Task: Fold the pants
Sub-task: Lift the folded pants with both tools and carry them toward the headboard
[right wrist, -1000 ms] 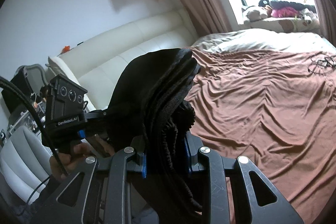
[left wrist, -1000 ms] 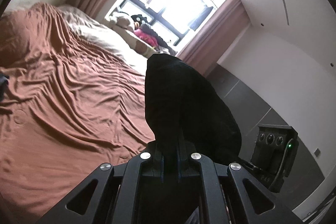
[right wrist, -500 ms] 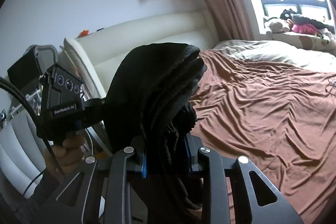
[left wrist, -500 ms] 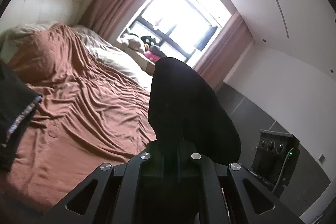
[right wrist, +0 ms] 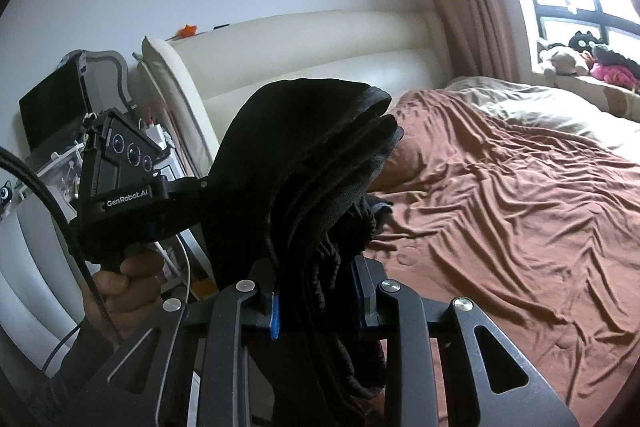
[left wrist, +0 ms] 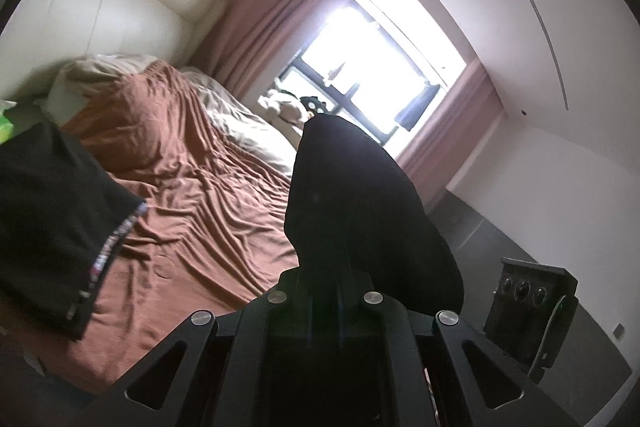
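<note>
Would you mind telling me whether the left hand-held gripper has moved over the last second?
Yes. The left hand-held gripper swung left: the window drifted right in its view.

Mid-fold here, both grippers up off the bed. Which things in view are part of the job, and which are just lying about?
Part of the job:
- black pants, clamped in both grippers
- left gripper
- right gripper
- brown bedspread, the likely folding surface

Lying about:
- stuffed toys on the window sill
- dark garment at the bed's edge
- cream pillow
</note>
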`<state>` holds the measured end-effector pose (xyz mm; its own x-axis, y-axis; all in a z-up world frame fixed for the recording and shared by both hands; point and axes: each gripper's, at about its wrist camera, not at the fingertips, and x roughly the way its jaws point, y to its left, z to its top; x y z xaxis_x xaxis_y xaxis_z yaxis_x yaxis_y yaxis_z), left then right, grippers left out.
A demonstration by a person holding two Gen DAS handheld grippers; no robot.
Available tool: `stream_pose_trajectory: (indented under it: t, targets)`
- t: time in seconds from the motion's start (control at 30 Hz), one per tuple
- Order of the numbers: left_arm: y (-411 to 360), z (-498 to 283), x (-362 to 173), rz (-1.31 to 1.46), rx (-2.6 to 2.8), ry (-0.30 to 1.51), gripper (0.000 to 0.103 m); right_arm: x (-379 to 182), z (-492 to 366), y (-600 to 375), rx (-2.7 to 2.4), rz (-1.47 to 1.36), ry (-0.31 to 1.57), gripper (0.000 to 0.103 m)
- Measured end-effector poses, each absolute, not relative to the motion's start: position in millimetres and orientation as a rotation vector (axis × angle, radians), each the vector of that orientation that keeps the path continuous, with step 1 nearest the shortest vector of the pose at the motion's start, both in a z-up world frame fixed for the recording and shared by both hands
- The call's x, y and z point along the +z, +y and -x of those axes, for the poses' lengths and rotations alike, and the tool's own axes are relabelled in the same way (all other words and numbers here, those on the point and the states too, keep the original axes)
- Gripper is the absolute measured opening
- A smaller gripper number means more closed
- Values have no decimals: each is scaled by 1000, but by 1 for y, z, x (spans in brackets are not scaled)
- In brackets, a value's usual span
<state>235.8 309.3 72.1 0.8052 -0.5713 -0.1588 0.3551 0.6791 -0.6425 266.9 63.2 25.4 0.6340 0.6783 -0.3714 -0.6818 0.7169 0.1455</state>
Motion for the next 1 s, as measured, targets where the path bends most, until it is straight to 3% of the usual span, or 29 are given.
stream_pose_trajectory:
  t: [1.0]
  targets:
    - [484,-283,67,650,-186,362,8,5,-416,226,1062,-88,617,23]
